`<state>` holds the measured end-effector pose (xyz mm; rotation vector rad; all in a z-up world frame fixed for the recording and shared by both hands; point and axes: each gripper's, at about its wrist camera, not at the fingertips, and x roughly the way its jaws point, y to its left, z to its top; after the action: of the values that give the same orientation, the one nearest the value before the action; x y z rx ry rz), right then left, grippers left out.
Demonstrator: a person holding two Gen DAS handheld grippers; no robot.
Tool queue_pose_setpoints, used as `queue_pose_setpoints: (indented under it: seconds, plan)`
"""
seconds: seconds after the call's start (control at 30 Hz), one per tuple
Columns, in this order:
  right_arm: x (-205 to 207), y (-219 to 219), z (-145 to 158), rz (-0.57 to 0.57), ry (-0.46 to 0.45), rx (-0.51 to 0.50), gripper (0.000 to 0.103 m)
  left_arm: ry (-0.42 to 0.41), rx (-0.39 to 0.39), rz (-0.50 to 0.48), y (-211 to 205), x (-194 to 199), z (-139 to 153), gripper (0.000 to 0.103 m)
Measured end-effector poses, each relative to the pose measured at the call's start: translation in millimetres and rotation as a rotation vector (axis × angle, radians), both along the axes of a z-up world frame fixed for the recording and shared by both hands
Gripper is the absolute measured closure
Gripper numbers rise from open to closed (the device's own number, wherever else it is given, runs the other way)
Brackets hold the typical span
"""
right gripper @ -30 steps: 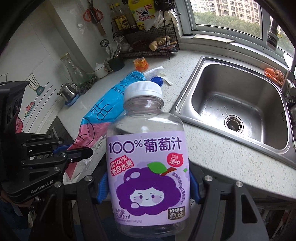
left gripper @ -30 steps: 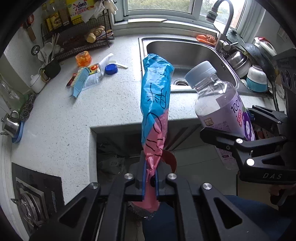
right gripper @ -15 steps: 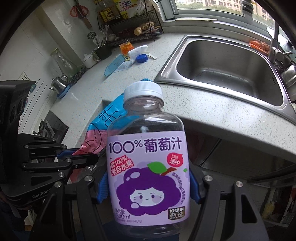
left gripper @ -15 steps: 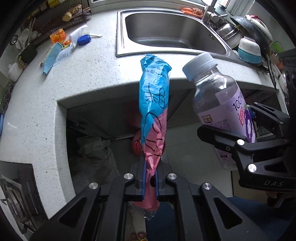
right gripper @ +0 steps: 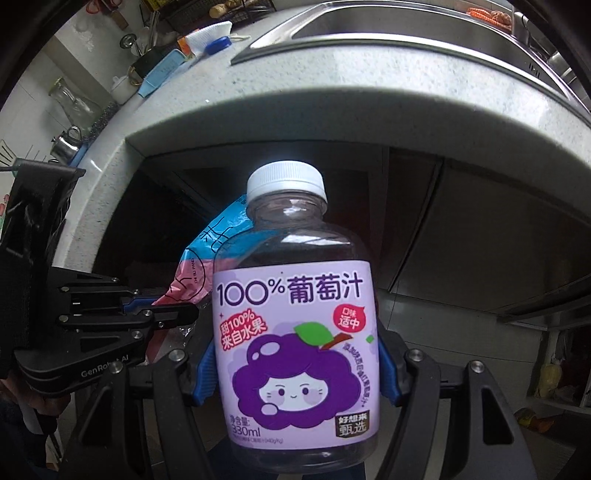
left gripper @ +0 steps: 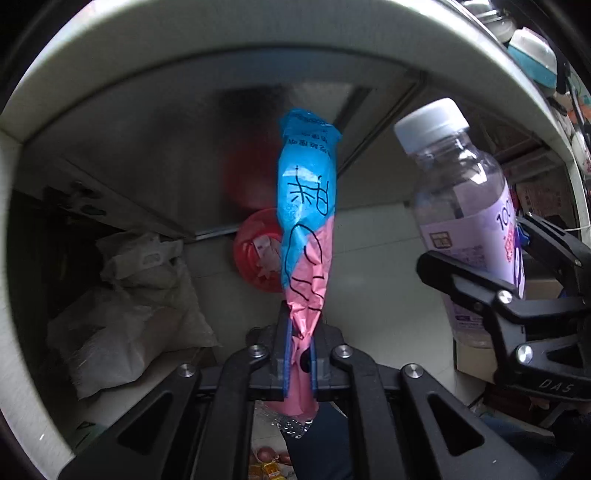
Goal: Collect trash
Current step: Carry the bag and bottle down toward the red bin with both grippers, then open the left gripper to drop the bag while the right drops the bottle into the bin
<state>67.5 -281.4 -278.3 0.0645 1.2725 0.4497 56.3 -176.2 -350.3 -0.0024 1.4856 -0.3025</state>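
Left wrist view: the left gripper (left gripper: 299,350) has its blue pads pinched tight on the pink lower end of a crumpled blue-and-pink plastic wrapper (left gripper: 306,229), which stands up from the jaws and carries black hand-drawn lines. Behind it lies the open space under the countertop (left gripper: 258,48), where a red bin (left gripper: 255,254) sits on the floor, partly hidden by the wrapper. To its left rest whitish sacks (left gripper: 129,314). At the right edge the right gripper (left gripper: 517,295) holds a clear grape juice bottle (left gripper: 465,206) with a white cap, well apart from the wrapper.

Right wrist view: the right gripper (right gripper: 295,369) stands fairly wide, its blue pads (right gripper: 205,373) pressed against both sides of the grape juice bottle (right gripper: 295,332), which stands upright and shows a purple label with a cartoon grape face. The bottle looks empty. Behind its left shoulder the wrapper (right gripper: 207,254) shows, clamped in the left gripper (right gripper: 184,314), held by a hand (right gripper: 33,402) at the lower left. Above curves the speckled countertop (right gripper: 369,85), with the sink (right gripper: 406,22) rim at top.
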Motion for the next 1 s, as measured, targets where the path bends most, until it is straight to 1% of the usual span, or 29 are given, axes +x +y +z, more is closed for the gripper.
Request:
queue_pose_setpoints:
  seconds: [0.17, 0.27, 0.33, 0.43, 0.5, 0.6, 0.67, 0.73, 0.77, 0.87, 0.93, 1.0]
  plan:
    - [11, 7, -45, -0.012, 0.032, -0.022, 0.038, 0.012, 0.021, -0.024, -8, 13, -49, 0.097]
    - [19, 9, -66, -0.029, 0.049, -0.033, 0.038, 0.023, 0.011, -0.036, -10, 18, -75, 0.097]
    - [20, 8, -80, -0.042, 0.058, -0.040, 0.038, 0.041, 0.022, -0.049, -12, 20, -92, 0.097]
    - [25, 10, -97, -0.060, 0.069, -0.056, 0.038, 0.048, 0.029, -0.069, -14, 22, -111, 0.097]
    - [26, 12, -104, -0.069, 0.059, -0.076, 0.038, 0.047, 0.032, -0.086, -17, 23, -123, 0.096]
    - [22, 10, -113, -0.086, 0.064, -0.070, 0.037, 0.048, 0.058, -0.099, -20, 24, -134, 0.093]
    - [21, 11, -117, -0.095, 0.070, -0.066, 0.037, 0.055, 0.074, -0.105, -22, 27, -141, 0.083]
    - [21, 13, -120, -0.104, 0.077, -0.067, 0.037, 0.050, 0.077, -0.103, -23, 31, -145, 0.069]
    - [19, 10, -121, -0.106, 0.076, -0.069, 0.037, 0.047, 0.080, -0.101, -23, 34, -145, 0.059]
    - [17, 5, -120, -0.118, 0.071, -0.071, 0.037, 0.035, 0.076, -0.097, -21, 36, -140, 0.042]
    - [17, 0, -119, -0.130, 0.085, -0.069, 0.038, 0.033, 0.098, -0.098, -20, 36, -134, 0.038]
    - [20, -1, -119, -0.141, 0.098, -0.061, 0.038, 0.032, 0.107, -0.111, -20, 34, -126, 0.038]
